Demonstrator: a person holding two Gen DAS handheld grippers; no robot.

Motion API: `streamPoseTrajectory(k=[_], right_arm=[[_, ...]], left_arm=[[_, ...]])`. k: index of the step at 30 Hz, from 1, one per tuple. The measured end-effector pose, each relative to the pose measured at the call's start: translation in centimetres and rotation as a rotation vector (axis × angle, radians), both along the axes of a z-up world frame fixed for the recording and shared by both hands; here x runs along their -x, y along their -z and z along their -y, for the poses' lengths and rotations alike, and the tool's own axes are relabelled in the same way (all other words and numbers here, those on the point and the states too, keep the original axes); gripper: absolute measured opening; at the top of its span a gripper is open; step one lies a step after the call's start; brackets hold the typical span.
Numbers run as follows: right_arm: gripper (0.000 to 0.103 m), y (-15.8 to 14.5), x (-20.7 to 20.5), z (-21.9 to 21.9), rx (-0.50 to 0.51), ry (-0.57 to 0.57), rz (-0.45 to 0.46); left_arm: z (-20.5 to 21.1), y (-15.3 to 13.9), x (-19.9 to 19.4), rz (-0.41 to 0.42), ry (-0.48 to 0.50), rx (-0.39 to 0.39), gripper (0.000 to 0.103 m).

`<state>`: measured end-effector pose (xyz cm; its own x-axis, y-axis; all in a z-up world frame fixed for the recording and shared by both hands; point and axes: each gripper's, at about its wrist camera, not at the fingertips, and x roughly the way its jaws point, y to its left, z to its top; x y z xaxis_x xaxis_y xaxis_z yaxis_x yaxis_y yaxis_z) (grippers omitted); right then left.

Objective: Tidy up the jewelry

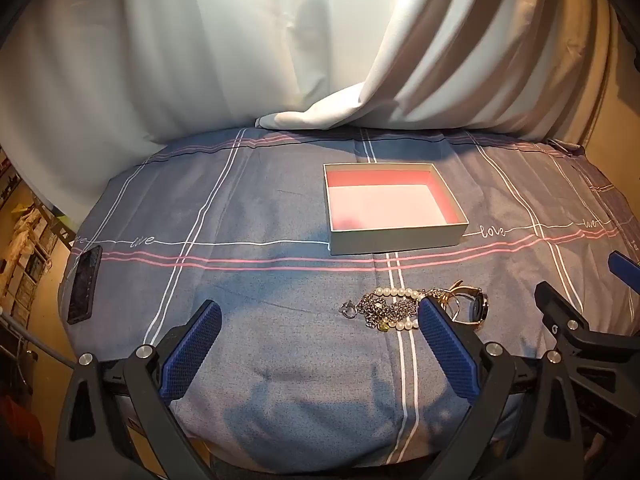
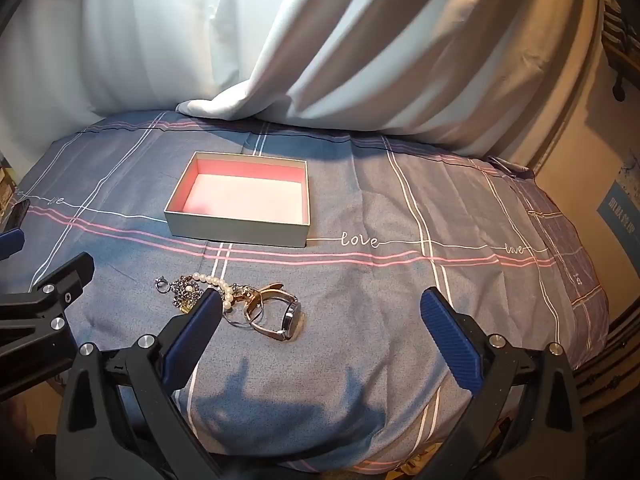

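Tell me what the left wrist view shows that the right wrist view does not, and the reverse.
Left wrist only: the whole dark phone lying at the bedspread's left edge; the right view catches just its tip. Right wrist only: a blue poster on the wall, and the wristwatch unobstructed. Both: the empty open box, the tangled jewelry pile, the white curtain, and both grippers, left gripper and right gripper, open and holding nothing.

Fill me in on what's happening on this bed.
A person holds a claw in each hand over a blue bedsheet, sorting jewelry. Both the left claw and right claw are wide open and hold nothing. A tangled pile, a pearl strand, chains, rings and a watch, lies on the sheet. The open box beyond it is empty. Nothing is sorted yet.
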<state>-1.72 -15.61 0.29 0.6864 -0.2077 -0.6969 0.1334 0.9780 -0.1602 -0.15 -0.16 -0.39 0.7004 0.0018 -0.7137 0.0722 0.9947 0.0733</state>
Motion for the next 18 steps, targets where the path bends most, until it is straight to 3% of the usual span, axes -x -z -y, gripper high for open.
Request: streamPoseTrajectory(k=[18], right_arm=[[0.098,-0.15,0.04,-0.13,0.006,0.002,0.004]], left_arm=[[-0.55,-0.44,-0.22,0.000,-0.005,0.004,0.097]])
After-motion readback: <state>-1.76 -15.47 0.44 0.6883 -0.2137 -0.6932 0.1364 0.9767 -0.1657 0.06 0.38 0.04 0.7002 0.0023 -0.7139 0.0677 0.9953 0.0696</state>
